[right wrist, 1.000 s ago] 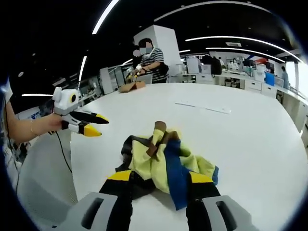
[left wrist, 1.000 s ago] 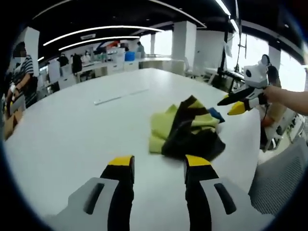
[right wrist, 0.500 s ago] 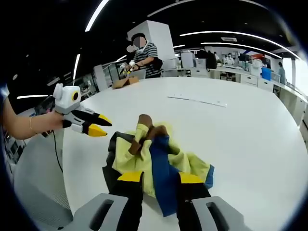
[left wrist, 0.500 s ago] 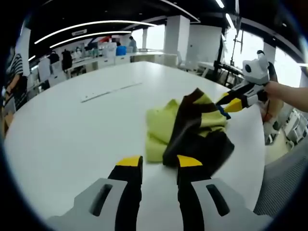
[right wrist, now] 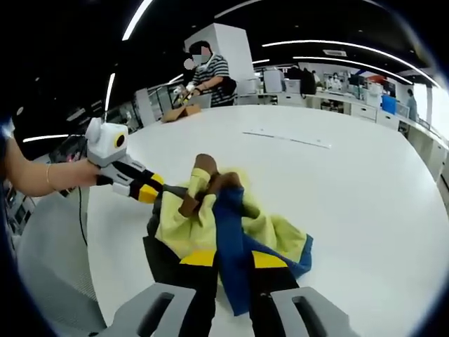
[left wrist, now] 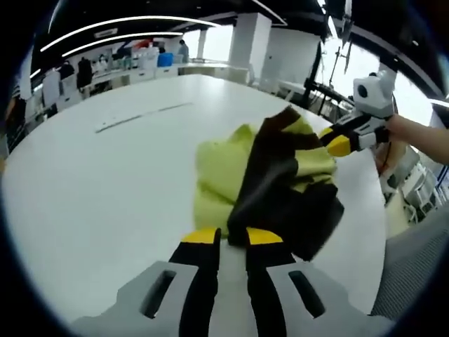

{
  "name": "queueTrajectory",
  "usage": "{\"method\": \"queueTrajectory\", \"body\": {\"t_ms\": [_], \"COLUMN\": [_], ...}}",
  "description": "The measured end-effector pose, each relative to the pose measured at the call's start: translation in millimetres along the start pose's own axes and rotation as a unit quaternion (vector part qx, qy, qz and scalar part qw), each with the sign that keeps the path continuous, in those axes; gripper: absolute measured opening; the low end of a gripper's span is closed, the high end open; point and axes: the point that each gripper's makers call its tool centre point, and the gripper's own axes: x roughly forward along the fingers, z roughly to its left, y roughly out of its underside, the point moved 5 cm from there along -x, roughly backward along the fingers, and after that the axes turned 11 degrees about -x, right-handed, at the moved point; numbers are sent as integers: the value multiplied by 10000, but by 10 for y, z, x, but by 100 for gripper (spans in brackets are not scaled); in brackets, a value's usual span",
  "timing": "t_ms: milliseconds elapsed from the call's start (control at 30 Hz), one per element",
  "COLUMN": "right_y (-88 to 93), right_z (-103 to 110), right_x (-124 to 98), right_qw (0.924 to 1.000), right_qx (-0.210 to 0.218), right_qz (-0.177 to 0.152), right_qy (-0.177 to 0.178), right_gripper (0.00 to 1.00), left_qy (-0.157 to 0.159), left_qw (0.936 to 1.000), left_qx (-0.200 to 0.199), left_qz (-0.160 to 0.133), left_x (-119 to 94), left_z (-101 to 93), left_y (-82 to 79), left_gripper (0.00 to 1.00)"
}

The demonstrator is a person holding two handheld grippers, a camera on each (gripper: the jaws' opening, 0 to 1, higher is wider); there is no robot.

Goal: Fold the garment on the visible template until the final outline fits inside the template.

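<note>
Garment [left wrist: 270,175], crumpled in yellow-green, black and blue, lies on the white table [left wrist: 98,182] near its edge. Left gripper [left wrist: 226,237] has its jaws nearly together at the black hem, though an actual pinch cannot be told; right gripper [right wrist: 233,258] has closed its jaws on the blue strip [right wrist: 228,239].

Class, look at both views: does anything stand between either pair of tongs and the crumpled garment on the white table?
Nothing visible does. The left tongs and right tongs both already reach the crumpled yellow, black and blue garment on the white table.
</note>
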Motion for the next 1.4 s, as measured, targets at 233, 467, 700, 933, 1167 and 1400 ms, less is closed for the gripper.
{"method": "queueTrajectory", "body": {"t_ms": [233,467,700,933,1167,1400], "right_y": [31,74,95,111,101,44], "right_z": [6,25,26,62,80,88], "right_x": [23,39,50,61,36,-58], "right_qw": [10000,9999,9999,9997,9995,9994], "right_qx": [41,68,94,170,262,128], "right_qz": [24,83,100,108,5,-138], "right_qy": [17,23,98,150,171,284], "right_gripper": [11,10,5,0,0,0], "left_qy": [151,144,-156,-473,-690,-684], "left_qw": [9997,9997,9988,9975,9963,9976], "left_qx": [-165,-36,140,-114,55,-82], "left_qz": [94,209,438,507,503,17], "left_x": [60,102,120,116,102,-117], "left_z": [-31,-84,-125,-138,-182,-216], "left_y": [11,27,9,16,28,-72], "left_gripper": [9,6,5,0,0,0]}}
